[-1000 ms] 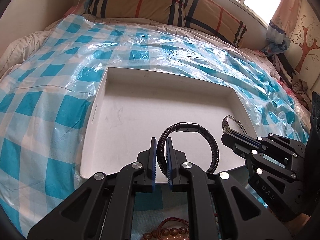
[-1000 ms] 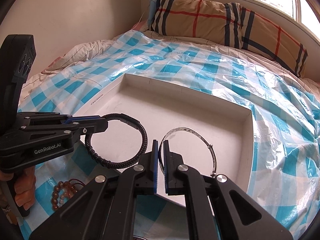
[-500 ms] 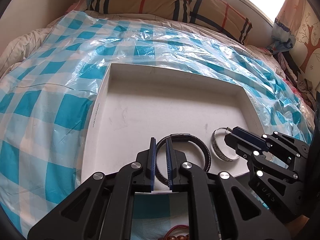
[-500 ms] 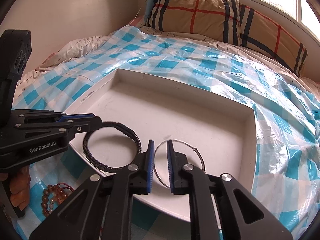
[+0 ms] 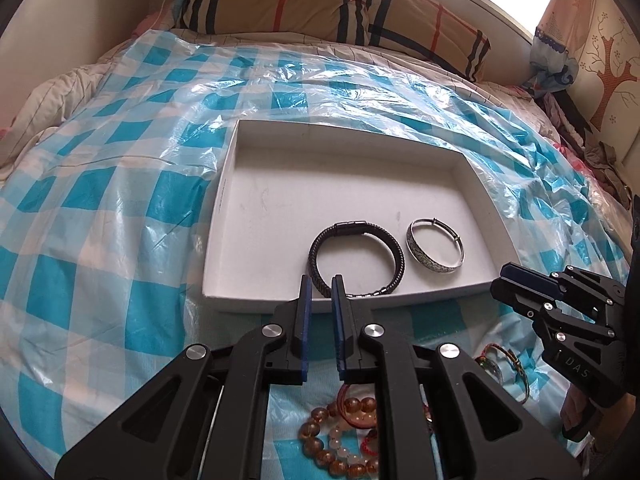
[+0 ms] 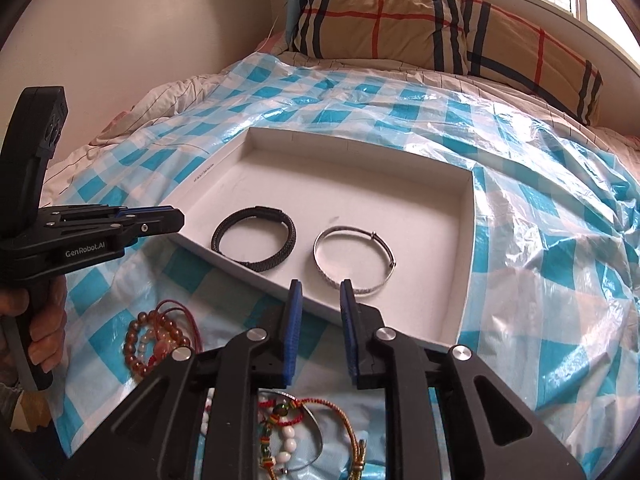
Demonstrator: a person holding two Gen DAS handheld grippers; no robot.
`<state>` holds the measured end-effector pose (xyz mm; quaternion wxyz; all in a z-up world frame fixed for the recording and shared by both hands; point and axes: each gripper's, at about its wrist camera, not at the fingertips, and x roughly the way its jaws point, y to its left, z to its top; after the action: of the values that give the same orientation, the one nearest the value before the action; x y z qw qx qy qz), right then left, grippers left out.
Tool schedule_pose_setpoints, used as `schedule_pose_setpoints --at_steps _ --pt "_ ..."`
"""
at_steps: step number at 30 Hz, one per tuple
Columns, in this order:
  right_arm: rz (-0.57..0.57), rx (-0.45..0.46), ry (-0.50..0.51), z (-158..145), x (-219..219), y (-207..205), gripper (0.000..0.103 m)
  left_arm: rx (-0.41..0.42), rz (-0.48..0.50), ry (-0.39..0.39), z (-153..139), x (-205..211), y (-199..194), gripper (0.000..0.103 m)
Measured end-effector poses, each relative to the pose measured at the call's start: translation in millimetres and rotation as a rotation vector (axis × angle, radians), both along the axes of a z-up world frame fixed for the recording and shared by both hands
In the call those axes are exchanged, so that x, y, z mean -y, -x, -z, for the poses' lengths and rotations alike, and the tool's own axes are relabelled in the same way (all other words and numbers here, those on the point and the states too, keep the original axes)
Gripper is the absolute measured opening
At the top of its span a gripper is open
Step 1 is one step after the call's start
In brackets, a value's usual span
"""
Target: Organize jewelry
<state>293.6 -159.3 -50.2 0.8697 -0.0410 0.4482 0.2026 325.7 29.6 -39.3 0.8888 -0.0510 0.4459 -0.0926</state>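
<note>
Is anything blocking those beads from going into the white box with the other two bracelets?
Nothing visible bars the way. The beads lie on the checked sheet just outside the box; only its low near wall lies between. The left gripper hovers above that wall, jaws open.

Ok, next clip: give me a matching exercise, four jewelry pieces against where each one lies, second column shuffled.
Column 1:
1. black braided bracelet
2. silver bangle
3. amber bead bracelet
4. woven cord bracelets

Column 2:
A. on the checked sheet, under the right gripper
B. in the white tray, on its right side
C. on the checked sheet, near the left gripper
D. in the white tray, left of the other piece

Pairs: 1-D, 2-B, 3-C, 4-A
</note>
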Motion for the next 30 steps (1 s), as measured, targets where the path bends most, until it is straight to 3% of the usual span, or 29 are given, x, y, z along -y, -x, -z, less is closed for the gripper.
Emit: schedule_pose_setpoints --at_steps 9,16,30 --pt "0.02 -0.102 0.02 17.5 23.4 30.2 0.02 -0.077 0.07 -0.011 19.4 6.5 29.9 0.01" --pt "0.018 -0.146 0.011 23.6 31.1 46.7 0.02 -0.11 0.092 -0.024 32.2 12.9 31.8 0.016" --pt "0.06 -0.201 0.062 46.1 41.8 39.3 0.02 -0.129 0.113 -0.048 41.5 20.7 30.9 0.018"
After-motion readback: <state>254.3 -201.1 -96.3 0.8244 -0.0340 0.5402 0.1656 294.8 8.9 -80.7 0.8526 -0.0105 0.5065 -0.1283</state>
